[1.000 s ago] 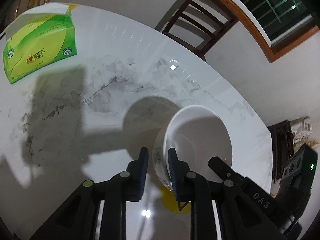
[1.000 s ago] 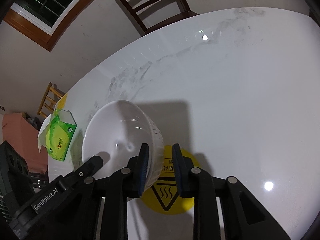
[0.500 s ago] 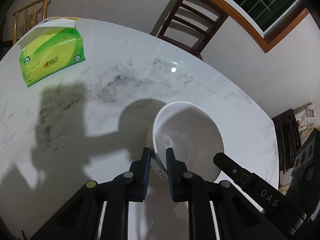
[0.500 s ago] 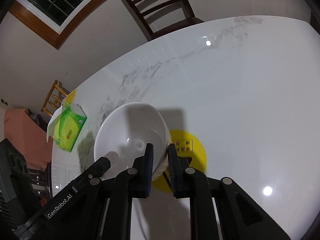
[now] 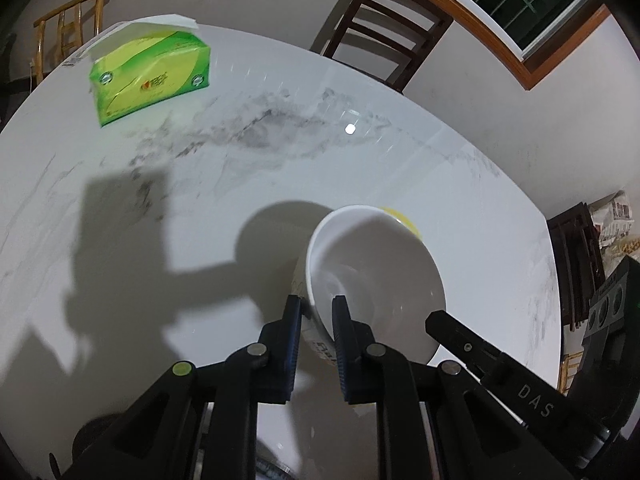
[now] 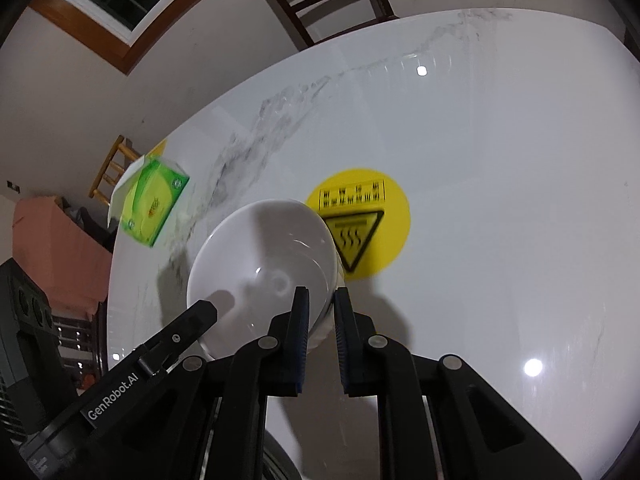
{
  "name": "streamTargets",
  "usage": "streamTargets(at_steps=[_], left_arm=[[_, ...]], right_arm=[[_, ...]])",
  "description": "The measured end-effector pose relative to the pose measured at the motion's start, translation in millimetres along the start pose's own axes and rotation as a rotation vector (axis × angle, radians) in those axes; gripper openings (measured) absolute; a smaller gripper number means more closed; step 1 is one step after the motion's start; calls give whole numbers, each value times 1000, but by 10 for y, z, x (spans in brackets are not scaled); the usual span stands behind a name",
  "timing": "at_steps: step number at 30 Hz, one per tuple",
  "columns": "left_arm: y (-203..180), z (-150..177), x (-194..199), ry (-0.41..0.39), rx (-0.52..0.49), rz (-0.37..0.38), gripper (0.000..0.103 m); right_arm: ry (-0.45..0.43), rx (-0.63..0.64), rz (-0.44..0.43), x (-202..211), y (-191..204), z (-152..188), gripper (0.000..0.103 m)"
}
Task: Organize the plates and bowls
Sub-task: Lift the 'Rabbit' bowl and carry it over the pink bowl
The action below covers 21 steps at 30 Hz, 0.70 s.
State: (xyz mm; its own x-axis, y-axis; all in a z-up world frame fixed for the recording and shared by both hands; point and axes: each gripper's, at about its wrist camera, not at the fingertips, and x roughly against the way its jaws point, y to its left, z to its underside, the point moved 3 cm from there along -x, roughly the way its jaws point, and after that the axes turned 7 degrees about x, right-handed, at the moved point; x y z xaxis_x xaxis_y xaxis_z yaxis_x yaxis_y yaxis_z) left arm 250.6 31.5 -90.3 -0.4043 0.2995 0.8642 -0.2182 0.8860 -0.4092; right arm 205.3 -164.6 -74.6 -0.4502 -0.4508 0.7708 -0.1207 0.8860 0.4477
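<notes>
Both grippers pinch opposite sides of the white bowl (image 5: 376, 276) rim: left gripper (image 5: 317, 312), right gripper (image 6: 321, 304). The bowl looks empty, held over the marble table (image 6: 500, 200). Only the right view shows the yellow hot-surface sticker (image 6: 362, 222) fully (its text blurred); "GenRobot.AI" and "DAS" mark the opposing arms. A green tissue box (image 5: 150, 76) lies beyond.

Bowl (image 6: 264, 264) above the table (image 6: 500, 184), beside the round sticker (image 6: 374, 216); tissue box (image 6: 154, 204) near the far-left edge.

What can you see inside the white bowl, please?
The white bowl looks empty: only glossy white interior, shadows and light reflections. The near wall is partly covered by the left hand-held gripper and right hand-held gripper clamping its rim.
</notes>
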Motion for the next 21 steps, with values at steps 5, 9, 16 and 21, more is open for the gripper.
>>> streamTargets(at_steps=[5, 9, 16, 21], left_arm=[[85, 167, 20, 24, 7, 2, 16], [130, 163, 1, 36, 27, 13, 16], [156, 40, -4, 2, 43, -13, 16], [151, 4, -105, 20, 49, -17, 16]], right_arm=[[17, 11, 8, 21, 17, 173, 13], [25, 15, 2, 6, 22, 218, 14], [24, 8, 35, -119, -3, 126, 16], [16, 4, 33, -169, -32, 60, 16]])
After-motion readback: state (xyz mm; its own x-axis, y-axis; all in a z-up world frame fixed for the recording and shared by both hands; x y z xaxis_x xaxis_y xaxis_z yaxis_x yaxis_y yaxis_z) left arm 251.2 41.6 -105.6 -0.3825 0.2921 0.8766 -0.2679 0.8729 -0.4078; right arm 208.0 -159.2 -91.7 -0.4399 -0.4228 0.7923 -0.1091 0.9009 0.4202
